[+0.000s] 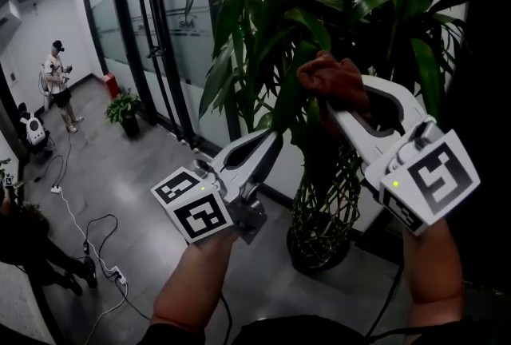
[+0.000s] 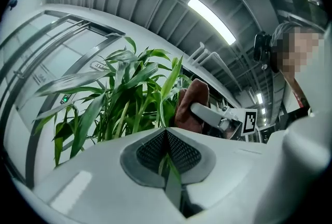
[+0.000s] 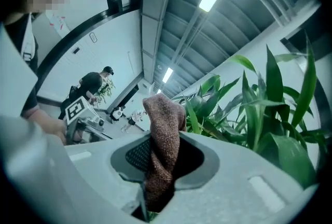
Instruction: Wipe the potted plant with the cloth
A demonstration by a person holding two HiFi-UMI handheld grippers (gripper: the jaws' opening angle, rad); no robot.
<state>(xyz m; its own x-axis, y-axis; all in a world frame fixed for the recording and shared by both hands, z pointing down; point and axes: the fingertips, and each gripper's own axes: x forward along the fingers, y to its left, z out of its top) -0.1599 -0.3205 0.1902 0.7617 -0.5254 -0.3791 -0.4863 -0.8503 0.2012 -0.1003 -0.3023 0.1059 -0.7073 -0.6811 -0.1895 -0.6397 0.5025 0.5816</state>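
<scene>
The potted plant (image 1: 275, 12) has long green leaves and stands in a round dark pot (image 1: 319, 243) by the wall. My left gripper (image 1: 275, 136) reaches into its lower leaves. In the left gripper view the left gripper (image 2: 167, 137) is shut on a narrow green leaf (image 2: 168, 163) that runs between the pads. The brown cloth (image 1: 335, 76) is bunched in my right gripper (image 1: 345, 100), held high against the foliage, right of the left gripper. In the right gripper view the cloth (image 3: 165, 119) sticks up out of the shut right gripper (image 3: 161, 142), with plant leaves (image 3: 270, 109) to the right.
A glass wall with black frames (image 1: 152, 32) runs along the left of the plant. A person (image 1: 60, 84) stands far off at the left near a small potted plant (image 1: 124, 108). Cables and a power strip (image 1: 116, 275) lie on the grey floor.
</scene>
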